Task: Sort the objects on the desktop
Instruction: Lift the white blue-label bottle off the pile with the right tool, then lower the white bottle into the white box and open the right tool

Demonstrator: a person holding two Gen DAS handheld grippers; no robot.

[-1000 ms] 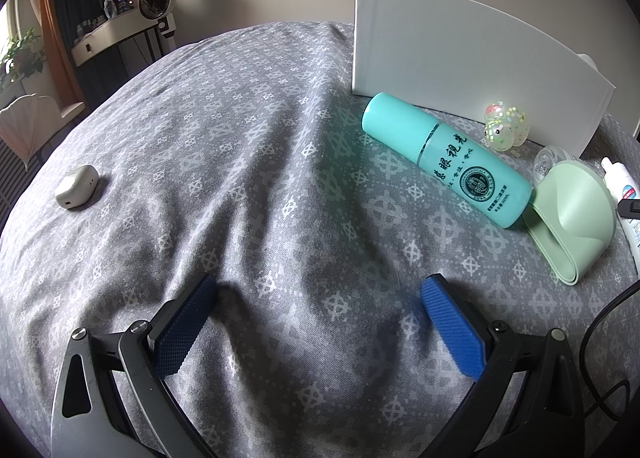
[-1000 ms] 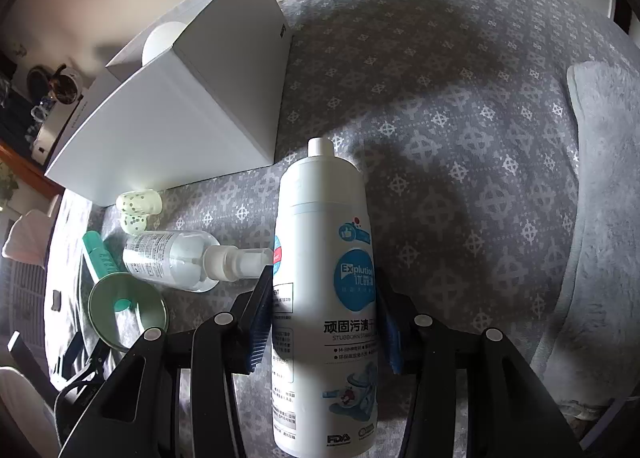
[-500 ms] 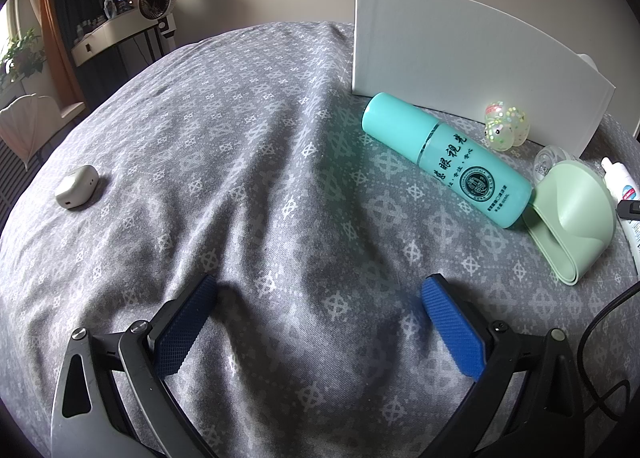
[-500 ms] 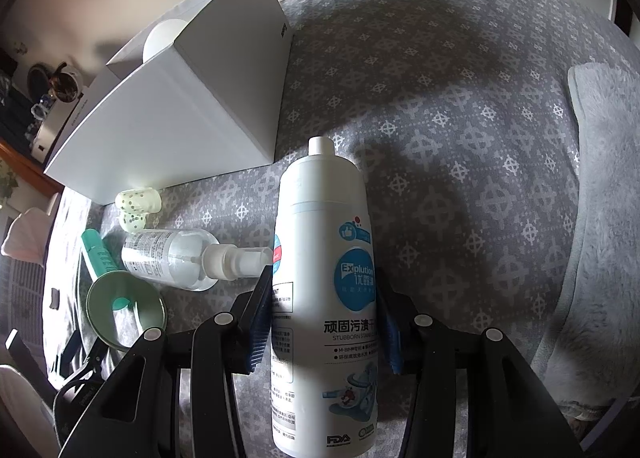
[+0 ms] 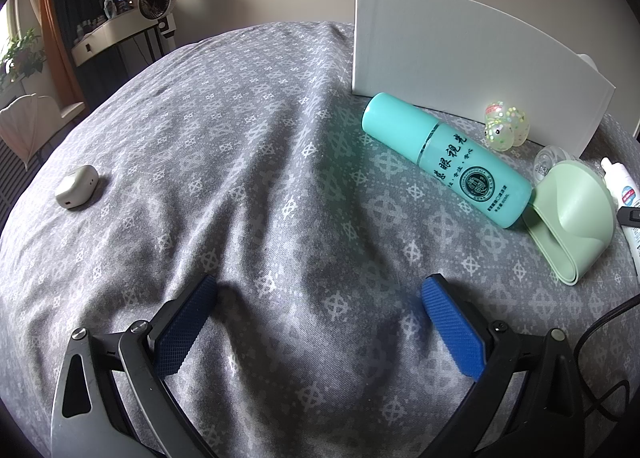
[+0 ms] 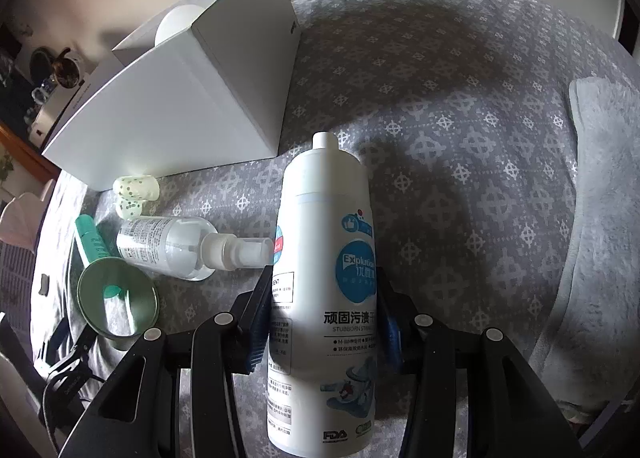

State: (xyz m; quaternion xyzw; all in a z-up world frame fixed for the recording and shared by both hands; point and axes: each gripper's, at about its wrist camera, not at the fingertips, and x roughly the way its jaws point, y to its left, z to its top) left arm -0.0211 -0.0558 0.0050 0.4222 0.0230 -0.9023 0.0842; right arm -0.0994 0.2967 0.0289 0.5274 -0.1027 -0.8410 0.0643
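Observation:
My right gripper is shut on a tall white stain-remover bottle, its blue pads pressed on both sides of the body. The bottle's cap points away toward the white box. Left of it lie a clear pump bottle, a teal bottle, a green cup and small speckled toys. In the left wrist view my left gripper stands open over bare grey cloth. The teal bottle and green cup lie to its far right, before the white box.
A small white case lies alone at the left on the patterned grey cloth. A grey folded towel lies at the right edge. Black cables trail at the lower right. A shelf and fan stand beyond the far left.

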